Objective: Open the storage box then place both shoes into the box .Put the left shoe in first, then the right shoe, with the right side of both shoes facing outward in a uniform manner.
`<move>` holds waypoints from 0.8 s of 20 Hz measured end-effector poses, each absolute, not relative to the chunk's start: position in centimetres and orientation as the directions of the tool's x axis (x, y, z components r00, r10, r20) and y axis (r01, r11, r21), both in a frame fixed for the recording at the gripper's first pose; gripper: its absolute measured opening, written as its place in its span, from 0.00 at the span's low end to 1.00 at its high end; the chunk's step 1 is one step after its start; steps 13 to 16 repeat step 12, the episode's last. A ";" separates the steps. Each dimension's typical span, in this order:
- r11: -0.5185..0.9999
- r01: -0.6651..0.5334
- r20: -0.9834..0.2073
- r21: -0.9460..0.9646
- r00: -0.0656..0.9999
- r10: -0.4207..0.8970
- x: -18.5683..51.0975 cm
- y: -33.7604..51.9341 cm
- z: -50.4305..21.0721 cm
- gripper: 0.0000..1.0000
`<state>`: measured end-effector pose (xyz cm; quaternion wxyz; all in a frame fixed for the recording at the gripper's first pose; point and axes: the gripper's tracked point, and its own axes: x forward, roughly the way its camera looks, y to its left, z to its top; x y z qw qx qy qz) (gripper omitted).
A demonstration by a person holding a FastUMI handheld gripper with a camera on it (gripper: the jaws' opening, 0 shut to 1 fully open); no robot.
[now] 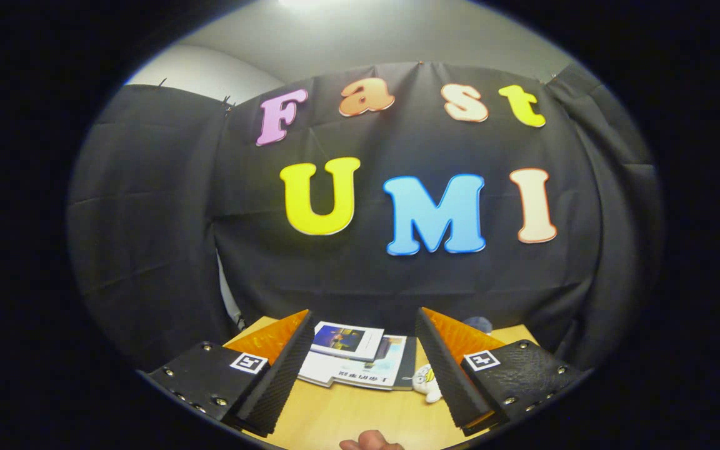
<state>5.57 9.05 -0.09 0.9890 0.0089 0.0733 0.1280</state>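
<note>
While my gripper (363, 369) points at the booth wall with fingers spread and empty, I see a wooden table (335, 419), stacked booklets (354, 359), a small white toy (425, 382); box and shoes' whereabouts I cannot tell.

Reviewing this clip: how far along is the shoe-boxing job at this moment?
Nothing looks done yet. The gripper is raised and level, open and holding nothing. Between and beyond its fingers, a stack of printed booklets and a small white toy figure lie on the light wooden table. A fingertip shows at the table's near edge. Opening the box and placing the left shoe, then the right, all appear to remain.
</note>
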 end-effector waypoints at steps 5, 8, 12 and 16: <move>0.986 -0.160 0.007 0.053 0.987 0.160 4.4 4.1 4.1 0.99; 0.989 -0.139 0.002 0.057 0.990 0.139 4.5 2.1 3.7 0.99; 0.987 -0.139 -0.006 0.082 0.990 0.140 4.7 0.2 2.9 0.99; 0.987 -0.139 -0.006 0.082 0.990 0.140 4.7 0.2 2.9 0.99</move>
